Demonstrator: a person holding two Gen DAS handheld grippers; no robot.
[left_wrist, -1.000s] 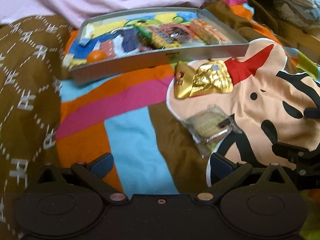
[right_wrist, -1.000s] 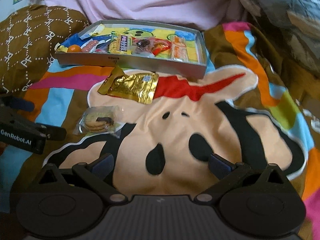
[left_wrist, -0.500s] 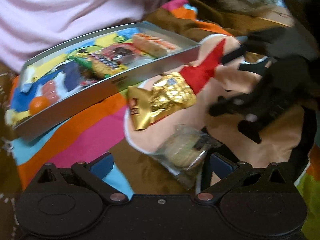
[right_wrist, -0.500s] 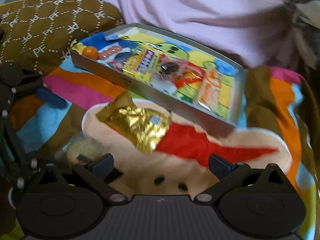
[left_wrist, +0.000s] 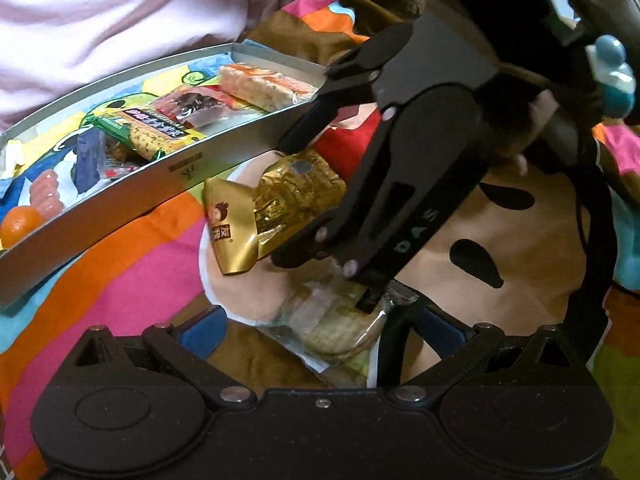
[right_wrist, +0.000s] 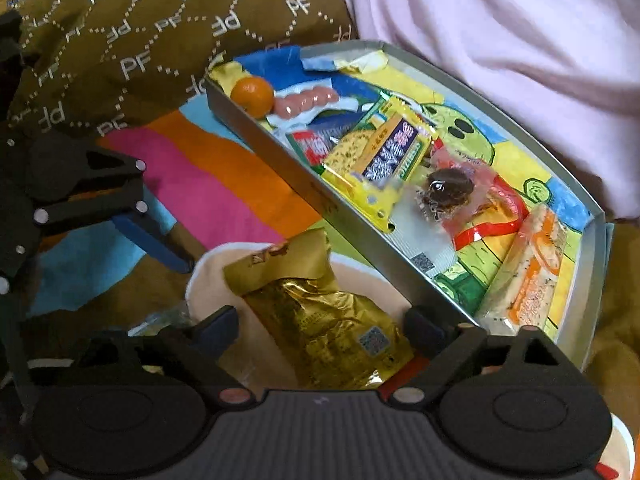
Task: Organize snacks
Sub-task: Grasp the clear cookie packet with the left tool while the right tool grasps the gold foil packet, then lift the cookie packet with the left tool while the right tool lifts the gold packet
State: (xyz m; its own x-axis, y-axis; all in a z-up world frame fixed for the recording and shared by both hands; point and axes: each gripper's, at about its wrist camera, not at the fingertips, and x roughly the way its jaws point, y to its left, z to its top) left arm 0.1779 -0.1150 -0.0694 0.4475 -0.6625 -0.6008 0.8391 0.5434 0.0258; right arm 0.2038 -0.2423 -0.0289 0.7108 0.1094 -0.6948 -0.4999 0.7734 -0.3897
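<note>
A grey tray (left_wrist: 120, 196) (right_wrist: 280, 176) holds several snacks: an orange (right_wrist: 253, 95), a yellow packet (right_wrist: 380, 160), a chocolate sweet (right_wrist: 450, 190) and an orange-striped bar (right_wrist: 532, 276). A gold foil packet (left_wrist: 276, 216) (right_wrist: 324, 320) lies on the blanket just outside the tray. My right gripper (right_wrist: 320, 326) is open with its fingers either side of the gold packet. A clear-wrapped cookie (left_wrist: 332, 324) lies between the open fingers of my left gripper (left_wrist: 320, 326). The right gripper's black body (left_wrist: 400, 184) hangs over the cookie and gold packet in the left wrist view.
A colourful striped cartoon blanket (left_wrist: 140, 248) covers the surface. A brown patterned cushion (right_wrist: 120, 40) lies left of the tray. Pink fabric (right_wrist: 500, 32) lies behind the tray. The left gripper's body (right_wrist: 60, 200) shows at the left of the right wrist view.
Both grippers moved forward and closer together. The right gripper now straddles the gold packet; the left gripper now has the cookie between its fingers. Both stay open.
</note>
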